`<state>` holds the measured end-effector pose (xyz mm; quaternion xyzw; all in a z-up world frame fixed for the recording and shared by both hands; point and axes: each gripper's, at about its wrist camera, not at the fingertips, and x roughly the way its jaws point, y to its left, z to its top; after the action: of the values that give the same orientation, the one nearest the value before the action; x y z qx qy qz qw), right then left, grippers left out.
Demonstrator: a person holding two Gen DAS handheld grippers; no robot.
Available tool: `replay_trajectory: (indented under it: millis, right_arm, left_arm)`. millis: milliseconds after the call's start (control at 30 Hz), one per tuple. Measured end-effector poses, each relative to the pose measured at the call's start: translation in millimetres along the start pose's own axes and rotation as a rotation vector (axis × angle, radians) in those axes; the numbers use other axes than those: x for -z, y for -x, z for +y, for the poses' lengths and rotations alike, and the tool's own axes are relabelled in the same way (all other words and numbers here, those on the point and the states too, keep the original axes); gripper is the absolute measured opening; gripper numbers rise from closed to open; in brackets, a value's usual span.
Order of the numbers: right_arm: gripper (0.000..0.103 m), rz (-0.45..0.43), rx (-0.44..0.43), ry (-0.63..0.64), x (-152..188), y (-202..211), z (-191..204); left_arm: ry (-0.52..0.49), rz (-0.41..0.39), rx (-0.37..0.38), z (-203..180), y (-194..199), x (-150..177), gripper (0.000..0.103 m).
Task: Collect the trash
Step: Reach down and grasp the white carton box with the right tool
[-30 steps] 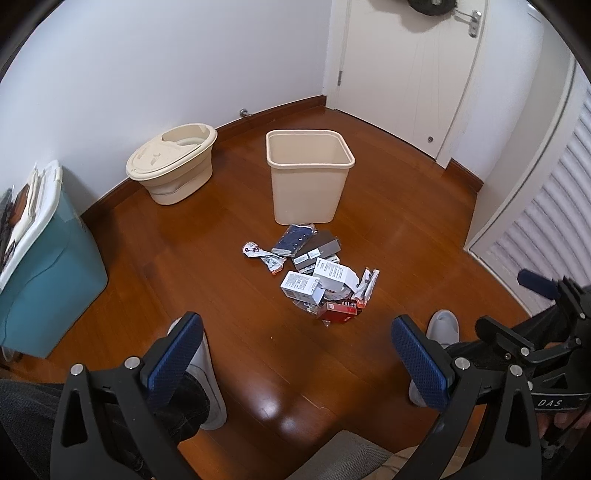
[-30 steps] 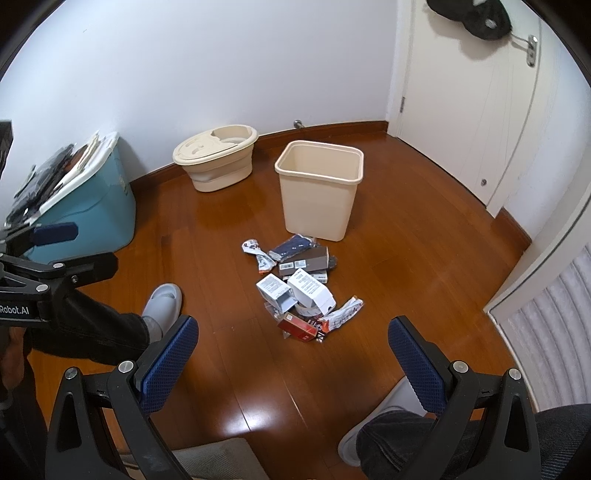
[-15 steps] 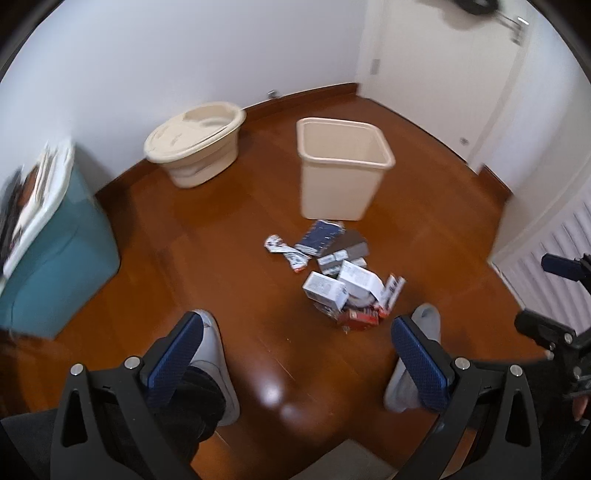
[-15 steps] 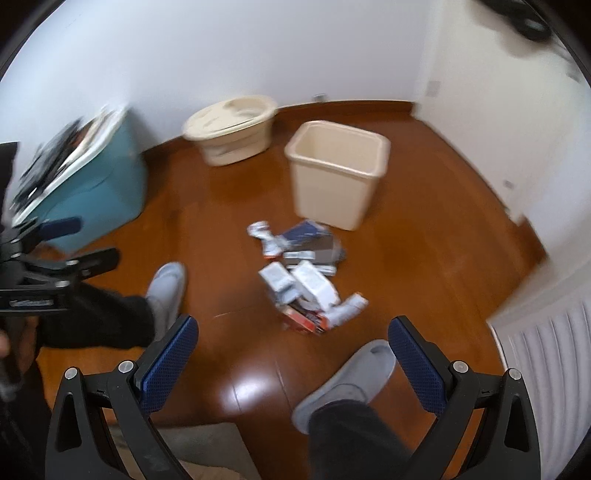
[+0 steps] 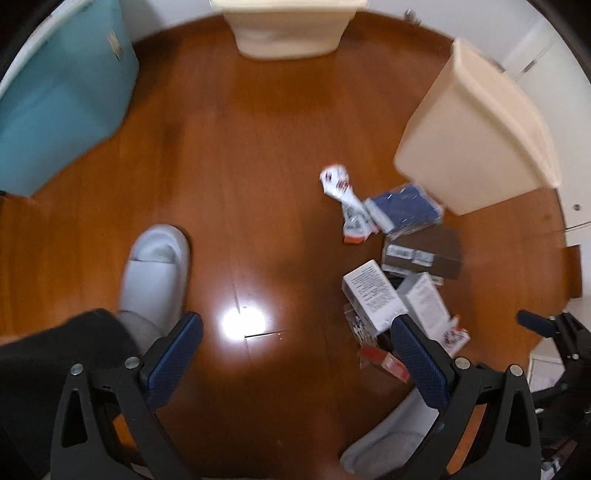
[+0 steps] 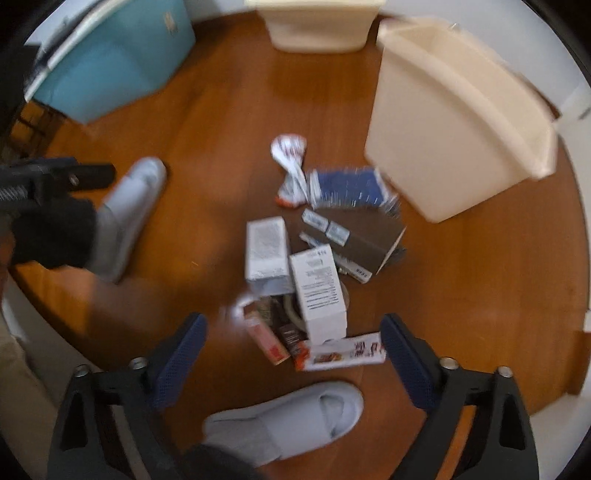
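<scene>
Wood floor (image 6: 461, 280) w/ a trash pile (image 6: 314, 258) in the middle, beige bin (image 6: 454, 122) at 2 o'clock. Left gripper (image 5: 295, 358) & right gripper (image 6: 291, 354) both spread wide, holding nothing.

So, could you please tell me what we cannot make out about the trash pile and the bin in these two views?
- Inside of the beige bin: both views show only its outer wall, so its contents are hidden.
- Print on the white boxes: motion blur in both views makes it unreadable.
- Bottom of the pile: in the left wrist view the left gripper finger covers the red packet partly.
- Beige tub: cut off by the top edge.
</scene>
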<state>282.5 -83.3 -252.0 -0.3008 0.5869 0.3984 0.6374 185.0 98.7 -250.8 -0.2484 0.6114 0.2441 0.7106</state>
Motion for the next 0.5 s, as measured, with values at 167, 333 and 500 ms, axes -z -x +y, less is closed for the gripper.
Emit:
replay_trajectory:
  millis: [167,333,500]
  right_arm:
    - [0.087,0.064,-0.055,0.035,0,-94,-30]
    - [0.087,0.086,-0.097,0.112,1,-142,-37]
    - [0.073,0.081,-0.099,0.18,4,-175,-37]
  left_arm:
    - [0.015,0.07,-0.003,-13,-73,-2,0.103]
    - [0.02,0.112,0.001,-25,-111,-5,0.103]
    - [-0.002,0.114,0.029,-44,-135,-12,0.103]
